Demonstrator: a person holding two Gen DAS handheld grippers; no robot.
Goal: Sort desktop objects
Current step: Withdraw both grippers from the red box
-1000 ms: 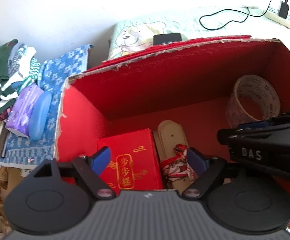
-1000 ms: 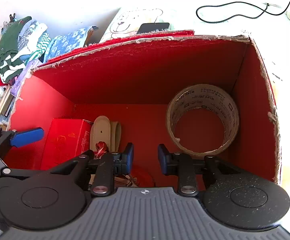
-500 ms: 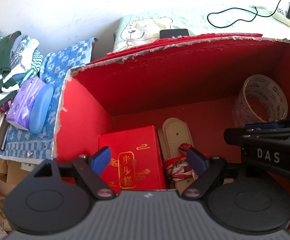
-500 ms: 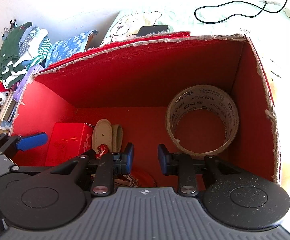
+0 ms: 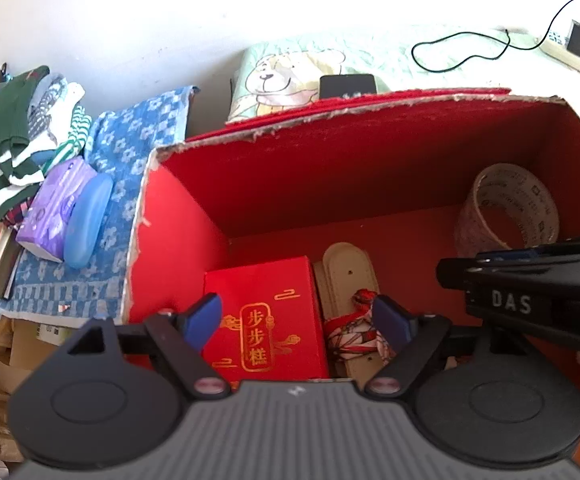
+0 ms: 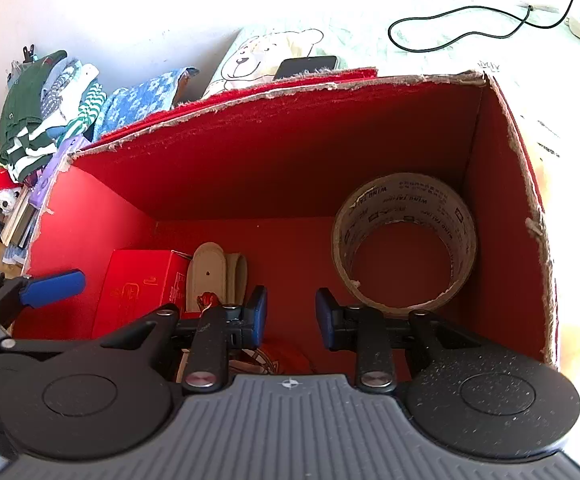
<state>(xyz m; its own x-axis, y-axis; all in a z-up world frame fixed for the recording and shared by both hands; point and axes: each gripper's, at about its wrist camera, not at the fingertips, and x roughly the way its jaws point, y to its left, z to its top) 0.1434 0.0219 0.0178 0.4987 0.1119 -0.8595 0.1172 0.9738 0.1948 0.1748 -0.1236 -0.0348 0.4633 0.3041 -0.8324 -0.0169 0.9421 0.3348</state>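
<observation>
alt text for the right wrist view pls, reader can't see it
The right gripper, jaws slightly apart and empty, hangs over an open red cardboard box. Inside lie a roll of packing tape at right, and a small red gift box beside beige insoles at left. The left gripper's blue fingertip shows at far left.

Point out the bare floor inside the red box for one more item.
Bare floor runs between the beige soles and the tape roll, back to the box's rear wall. The left corner, around the red gift box, is crowded.
</observation>
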